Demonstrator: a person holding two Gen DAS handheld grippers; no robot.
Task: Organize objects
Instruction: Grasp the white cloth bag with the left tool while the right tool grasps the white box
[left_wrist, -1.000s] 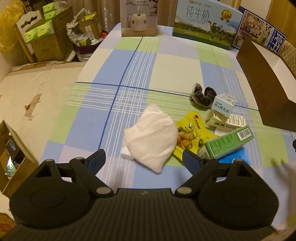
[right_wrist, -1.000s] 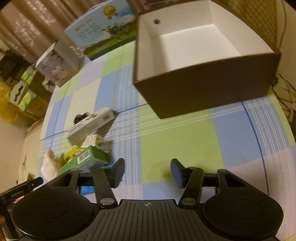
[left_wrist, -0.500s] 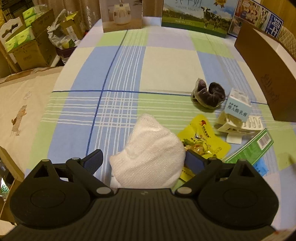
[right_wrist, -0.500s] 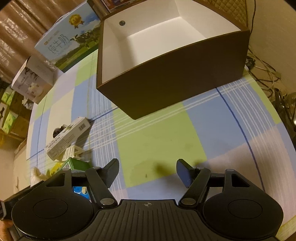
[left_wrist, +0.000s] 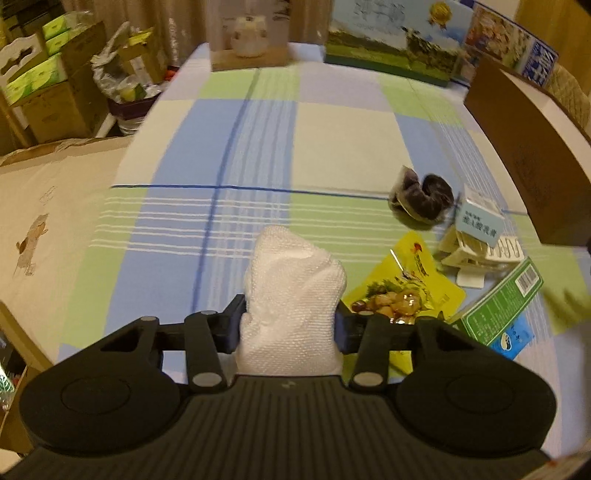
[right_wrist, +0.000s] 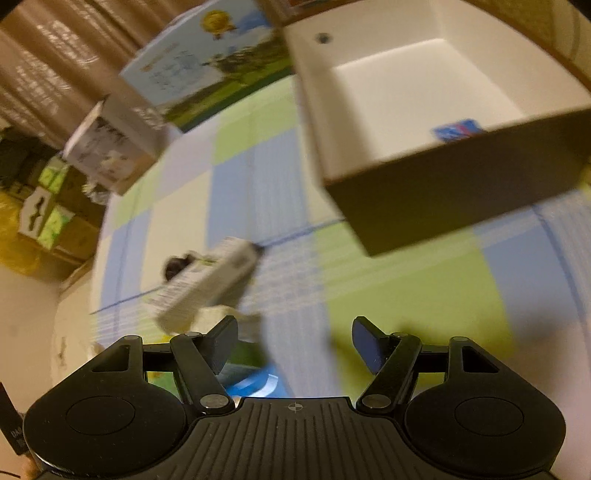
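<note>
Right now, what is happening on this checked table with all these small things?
A person is tidying small items. The left hand-held gripper has closed on the white knitted cloth bundle. The yellow snack packet, green carton and dark fuzzy scrunchie lie on the checked tablecloth. The right hand-held gripper is open and holds nothing, in front of the brown open box with white lining, which already contains a small blue item.

Nothing fully legible. Chinese characters on the small pale-blue box (left_wrist: 478, 220), too blurred to read. A barcode on the green box (left_wrist: 499, 303) (digits indistinct). Blurred print on the milk carton (left_wrist: 391, 40) and the yellow snack packet (left_wrist: 405, 288).
</note>
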